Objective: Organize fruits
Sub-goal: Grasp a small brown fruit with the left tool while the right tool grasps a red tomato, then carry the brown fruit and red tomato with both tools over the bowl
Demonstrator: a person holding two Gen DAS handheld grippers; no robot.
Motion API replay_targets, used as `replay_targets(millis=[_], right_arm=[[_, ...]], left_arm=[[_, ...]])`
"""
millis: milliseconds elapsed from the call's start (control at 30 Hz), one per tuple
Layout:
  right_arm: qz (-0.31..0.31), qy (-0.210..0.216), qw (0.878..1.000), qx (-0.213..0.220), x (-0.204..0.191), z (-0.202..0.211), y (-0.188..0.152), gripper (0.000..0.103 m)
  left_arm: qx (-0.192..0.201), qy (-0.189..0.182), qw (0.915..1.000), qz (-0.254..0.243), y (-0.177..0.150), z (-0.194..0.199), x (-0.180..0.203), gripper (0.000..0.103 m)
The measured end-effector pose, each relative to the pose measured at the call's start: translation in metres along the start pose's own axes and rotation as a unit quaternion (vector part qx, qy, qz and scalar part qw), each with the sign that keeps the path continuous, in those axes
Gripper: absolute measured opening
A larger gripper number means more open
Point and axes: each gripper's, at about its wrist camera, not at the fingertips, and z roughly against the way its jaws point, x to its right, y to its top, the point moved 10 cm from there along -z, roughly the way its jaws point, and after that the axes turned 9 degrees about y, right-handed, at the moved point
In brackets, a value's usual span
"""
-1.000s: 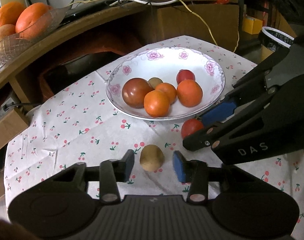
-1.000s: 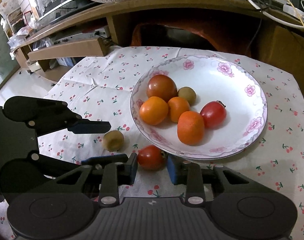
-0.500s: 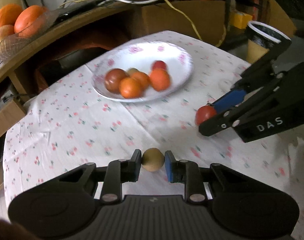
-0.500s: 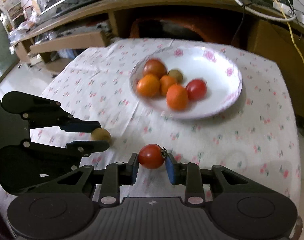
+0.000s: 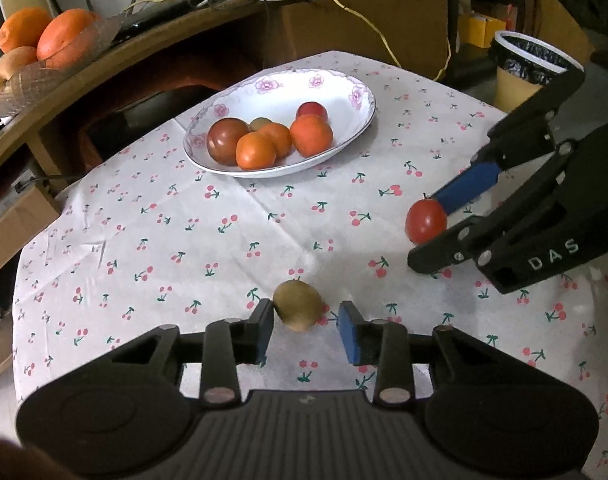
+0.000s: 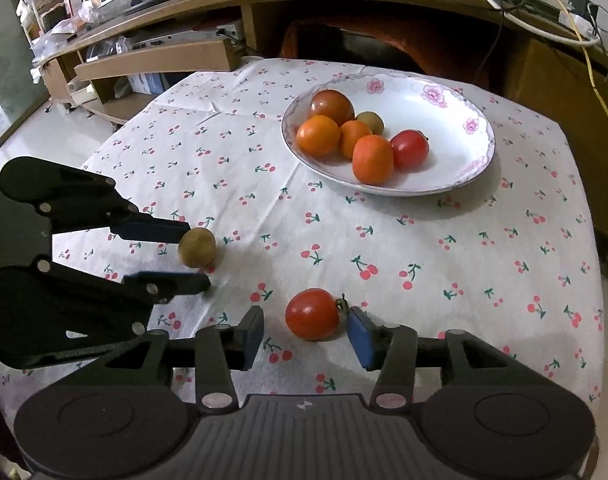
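Both tongs are letting go, as I read it. Left wrist view first: my left gripper (image 5: 307, 330) sits at the bottom centre with its jaws spreading, and the kiwi (image 5: 298, 305) rests on the tablecloth (image 5: 144, 240) between them, brushing or just off the left blue pad and clear of the right one. So it is released, set down well short of the plate (image 5: 360, 92) in the upper middle. I judge the fruit is being laid out on the cloth rather than gathered. The kiwi is dull, brown and egg-shaped; the cloth is thin and creased, printed with cherries.

At the right edge of that frame my right gripper (image 5: 436, 228) reaches in around the tomato (image 5: 426, 222).

Right wrist view: the right gripper (image 6: 307, 334) at the bottom centre is also widening. The tomato (image 6: 313, 314), smooth, glossy and round with a dried stalk, lies on the cloth nearer the right pad, with a clear gap to the left one. At left centre the left gripper (image 6: 192, 254) brackets the kiwi (image 6: 197, 247). The glazed, flower-rimmed plate (image 6: 456, 148) at upper right holds six more fruits.
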Motion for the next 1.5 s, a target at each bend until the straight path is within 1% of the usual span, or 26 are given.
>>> replay_targets(millis=[133,367,433,467,500,600,700,767,833,1000,1233,1500], right_arm=[[-0.002,0.0,1.0,0.001,0.001,0.0,0.001,0.047],[-0.003,0.005,1.0,-0.001,0.002,0.0,0.0,0.047],[-0.006,0.006,1.0,0.001,0.003,0.0,0.002,0.045],[-0.005,0.006,1.0,0.002,0.003,0.001,0.003,0.04],[-0.004,0.007,1.0,0.0,0.002,0.001,0.003,0.039],[-0.006,0.005,1.0,-0.004,0.004,0.0,0.001,0.038],[-0.006,0.004,1.0,-0.003,0.004,0.0,0.001,0.037],[-0.005,0.003,1.0,-0.005,0.004,0.0,0.002,0.037],[-0.005,0.001,1.0,-0.005,0.004,0.0,0.002,0.034],[-0.01,-0.003,1.0,-0.005,0.006,0.001,0.003,0.03],[-0.012,-0.002,1.0,0.028,0.007,0.012,0.025,0.03],[-0.028,-0.012,0.997,0.069,0.023,0.021,0.058,0.03]], left_arm=[[0.001,-0.001,1.0,0.004,0.0,-0.001,-0.002,0.045],[0.001,-0.001,0.9999,0.015,0.001,-0.003,-0.004,0.046],[-0.001,0.0,0.9998,0.02,0.001,-0.003,-0.005,0.046],[-0.001,0.001,0.9998,0.02,0.002,-0.003,-0.005,0.046],[-0.001,0.003,0.9998,0.02,0.002,-0.003,-0.004,0.046],[-0.003,0.005,0.9996,0.028,0.001,-0.003,-0.005,0.044],[-0.004,0.009,0.9992,0.039,0.001,-0.004,-0.008,0.04],[-0.006,0.011,0.9989,0.044,0.001,-0.004,-0.009,0.035],[-0.007,0.016,0.9987,0.048,0.001,-0.005,-0.011,0.031],[-0.002,0.014,0.9987,0.05,0.004,-0.002,-0.011,0.031],[0.023,0.006,0.9984,0.051,0.028,0.003,-0.008,0.031],[0.057,0.017,0.9965,0.059,0.068,0.0,-0.018,0.031]])
